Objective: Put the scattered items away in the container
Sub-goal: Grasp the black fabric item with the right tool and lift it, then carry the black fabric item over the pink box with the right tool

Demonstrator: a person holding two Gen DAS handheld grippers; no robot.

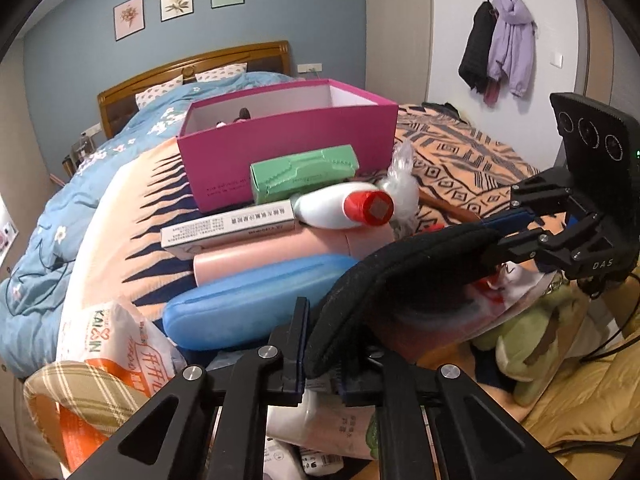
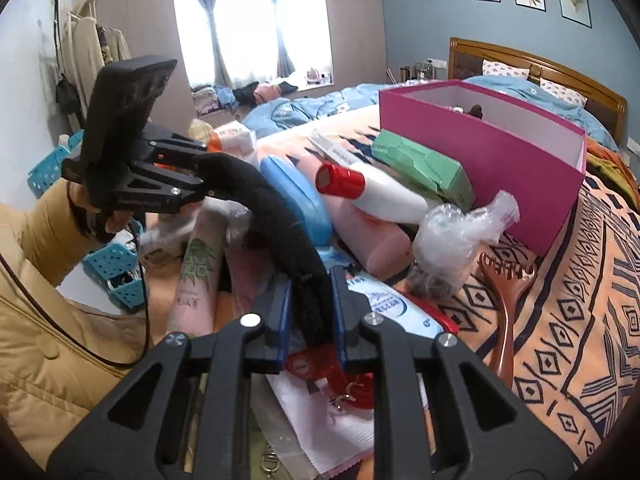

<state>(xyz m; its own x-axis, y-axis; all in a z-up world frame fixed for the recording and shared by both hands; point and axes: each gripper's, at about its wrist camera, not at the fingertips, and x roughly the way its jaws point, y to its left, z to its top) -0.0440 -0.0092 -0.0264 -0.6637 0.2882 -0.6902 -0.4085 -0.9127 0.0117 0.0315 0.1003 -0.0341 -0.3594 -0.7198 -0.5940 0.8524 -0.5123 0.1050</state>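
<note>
Black sock (image 2: 276,216) stretched lengthwise, left gripper (image 2: 200,176) to right gripper (image 2: 308,292), both clamped on it.

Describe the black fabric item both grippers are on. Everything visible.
The black fabric item looks soft and fuzzy, perhaps a sock or headband; which, I cannot tell. It arcs limply above the clutter on the bed, lifted clear. The left gripper pinches one end, the right gripper the other, jaws shut on it. Nothing else visibly touches it.
</note>
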